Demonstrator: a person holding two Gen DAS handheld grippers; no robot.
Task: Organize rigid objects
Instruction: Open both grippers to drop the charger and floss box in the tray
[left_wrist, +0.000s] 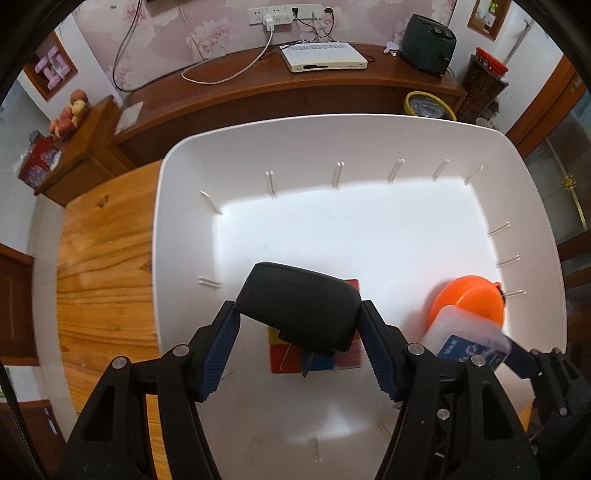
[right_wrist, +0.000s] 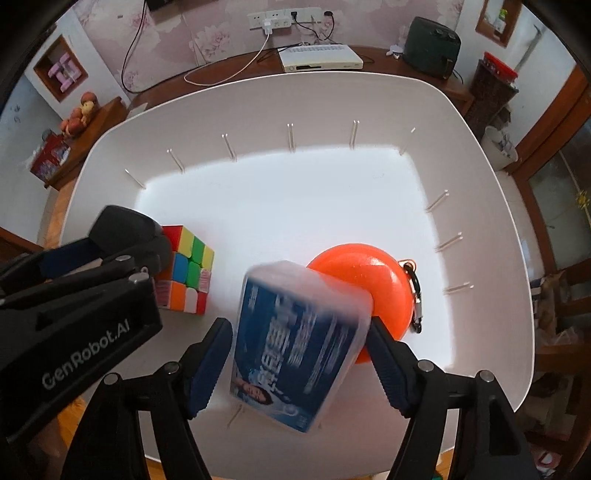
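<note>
My left gripper (left_wrist: 299, 314) is shut on a black power adapter (left_wrist: 299, 308), held over a Rubik's cube (left_wrist: 314, 360) in the white bin (left_wrist: 192, 162). The cube also shows in the right wrist view (right_wrist: 188, 266), with the left gripper (right_wrist: 122, 243) just left of it. My right gripper (right_wrist: 299, 332) is shut on a clear plastic box with a blue label (right_wrist: 295, 343), blurred by motion, above the bin floor. The box also shows in the left wrist view (left_wrist: 469, 336). An orange round object (right_wrist: 369, 280) with a carabiner clip lies behind the box.
The bin (right_wrist: 491, 206) sits on a wooden table (left_wrist: 103, 266). Behind it is a dark wooden cabinet (left_wrist: 258, 85) with a white set-top box (left_wrist: 323, 57), cables and a dark green appliance (left_wrist: 428, 44). A yellow-rimmed basket (left_wrist: 428, 105) stands at the back right.
</note>
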